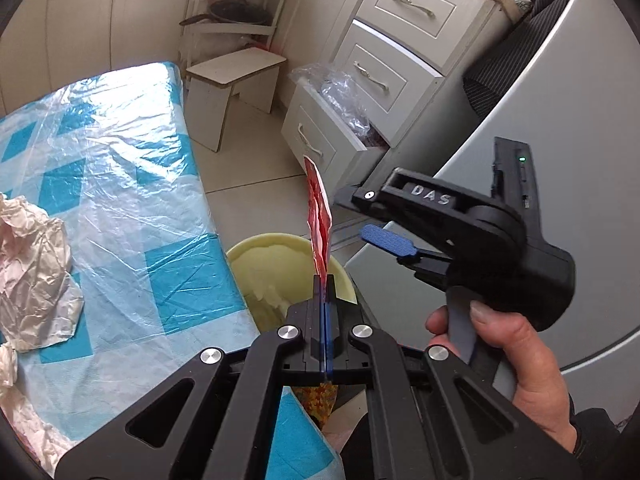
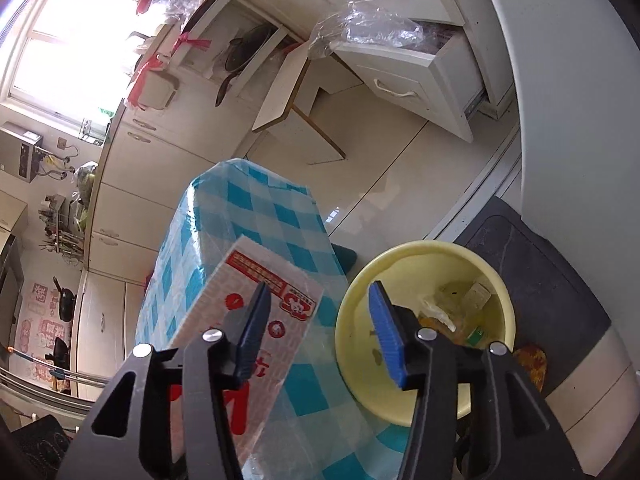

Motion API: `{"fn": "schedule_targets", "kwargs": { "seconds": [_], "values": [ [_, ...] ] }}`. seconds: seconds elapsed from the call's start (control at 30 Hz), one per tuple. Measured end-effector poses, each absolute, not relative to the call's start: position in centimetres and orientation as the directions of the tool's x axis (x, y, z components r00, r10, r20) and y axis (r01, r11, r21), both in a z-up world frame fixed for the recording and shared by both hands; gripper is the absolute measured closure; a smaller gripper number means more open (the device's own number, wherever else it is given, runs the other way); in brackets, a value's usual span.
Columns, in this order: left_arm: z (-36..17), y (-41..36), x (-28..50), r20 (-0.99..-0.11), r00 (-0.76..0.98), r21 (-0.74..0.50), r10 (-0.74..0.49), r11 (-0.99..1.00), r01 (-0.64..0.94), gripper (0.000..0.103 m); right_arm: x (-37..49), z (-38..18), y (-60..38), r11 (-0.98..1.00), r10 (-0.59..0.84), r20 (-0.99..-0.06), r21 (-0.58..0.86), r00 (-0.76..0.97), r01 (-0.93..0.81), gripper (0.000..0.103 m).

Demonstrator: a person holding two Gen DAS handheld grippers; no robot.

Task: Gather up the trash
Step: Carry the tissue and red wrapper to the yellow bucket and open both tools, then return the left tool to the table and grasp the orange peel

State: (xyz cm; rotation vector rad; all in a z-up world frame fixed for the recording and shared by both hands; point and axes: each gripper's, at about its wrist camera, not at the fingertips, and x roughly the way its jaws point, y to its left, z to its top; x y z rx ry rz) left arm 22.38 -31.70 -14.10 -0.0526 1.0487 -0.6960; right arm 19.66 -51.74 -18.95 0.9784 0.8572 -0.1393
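A: Left gripper (image 1: 325, 280)?
B: Jaws pressed fully together on a flat red-and-white printed plastic wrapper (image 1: 319, 216), which sticks up edge-on from the tips, above the rim of the round pale-yellow plastic bin (image 1: 347, 280).
A: Right gripper (image 2: 320, 312)?
B: Jaws parted about halfway, nothing between the blue pads (the wrapper shows behind the left pad only, not in the gap). It hangs over the gap between the bench and the bin. A hand (image 1: 504, 344) holds its grip in the left view.
A: Bin contents?
B: Some crumpled wrappers and scraps at the bottom; can't tell them apart.
A: Bench?
B: Bench (image 1: 120, 168) with a blue-and-white checked cloth under clear plastic film. Crumpled white paper sheet (image 1: 36, 268) lies on it at the left edge, well apart from the bin.
A: Bin location?
B: On the floor, just beside the bench corner, near a dark grey floor mat (image 2: 532, 280).
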Motion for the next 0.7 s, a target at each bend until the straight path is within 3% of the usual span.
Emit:
{"fn": "schedule_targets", "kwargs": {
  "seconds": [0.2, 0.27, 0.33, 0.7],
  "values": [
    [-16.6, -33.1, 23.2, -0.819, 0.241, -0.36, -0.521, 0.793, 0.492, 0.101, 19.2, -17.5, -52.1, 0.582, 0.213, -0.665, 0.675, 0.715, 0.454, 0.042],
    [-17.1, -33.3, 23.4, -0.827, 0.224, -0.363, -0.516, 0.794, 0.488, 0.095, 19.3, -16.8, -51.9, 0.596, 0.208, -0.657, 0.672, 0.725, 0.439, 0.041],
    [-17.2, -33.2, 23.4, -0.832, 0.226, -0.357, -0.507, 0.801, 0.481, 0.082, 19.5, -16.5, -51.7, 0.604, 0.208, -0.649, 0.674, 0.731, 0.426, 0.037],
    [-12.1, -28.2, 20.3, -0.791, 0.38, -0.275, -0.479, 0.834, 0.478, 0.059, 20.6, -14.5, -49.6, 0.652, 0.21, -0.604, 0.673, 0.769, 0.35, 0.034]
  ]
}}
